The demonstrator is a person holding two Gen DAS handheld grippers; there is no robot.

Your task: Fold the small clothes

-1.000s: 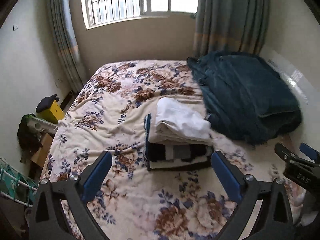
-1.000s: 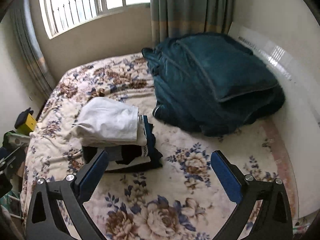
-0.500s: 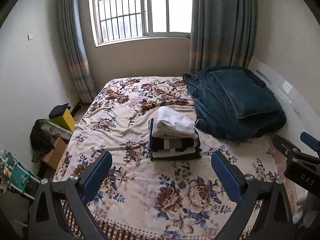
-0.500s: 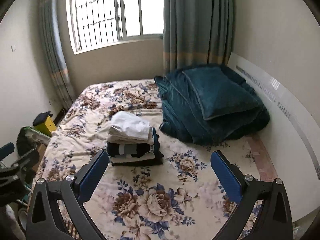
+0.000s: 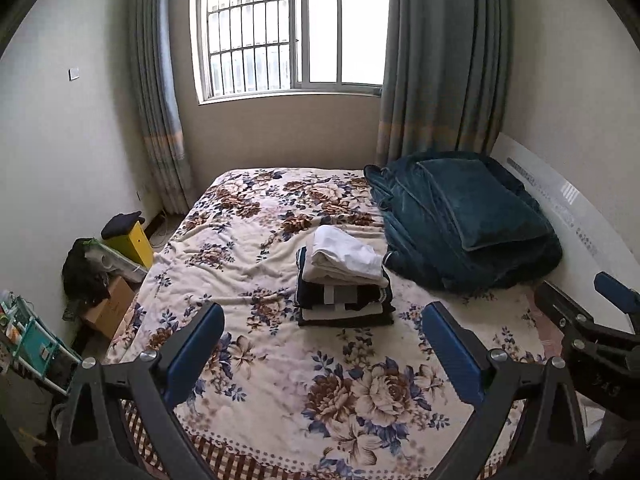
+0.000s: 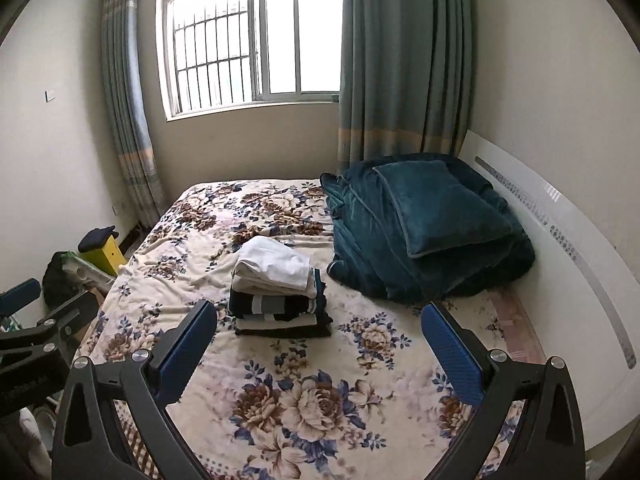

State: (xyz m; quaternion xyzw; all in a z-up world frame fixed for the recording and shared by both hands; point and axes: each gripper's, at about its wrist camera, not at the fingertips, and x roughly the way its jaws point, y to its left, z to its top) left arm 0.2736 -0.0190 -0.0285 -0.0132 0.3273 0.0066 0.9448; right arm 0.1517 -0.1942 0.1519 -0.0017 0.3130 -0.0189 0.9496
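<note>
A stack of folded clothes [image 5: 344, 292] sits mid-bed on the floral bedspread [image 5: 248, 248], dark and striped pieces below, a white garment [image 5: 344, 256] on top. It also shows in the right wrist view [image 6: 278, 292]. My left gripper [image 5: 324, 344] is open and empty, held above the bed's near end, well back from the stack. My right gripper [image 6: 320, 340] is open and empty too, equally far back. The right gripper shows at the edge of the left wrist view [image 5: 592, 320].
A folded teal blanket with a pillow [image 5: 464, 216] lies at the bed's far right against a white headboard [image 6: 560, 240]. Left of the bed on the floor are a yellow box [image 5: 128, 236], a cardboard box [image 5: 108, 304], a dark bag and a rack [image 5: 28, 340]. A window and curtains are behind.
Both grippers have pulled back and up away from the stack, so the whole bed and room now show. The stack has not moved. Both stay open.
</note>
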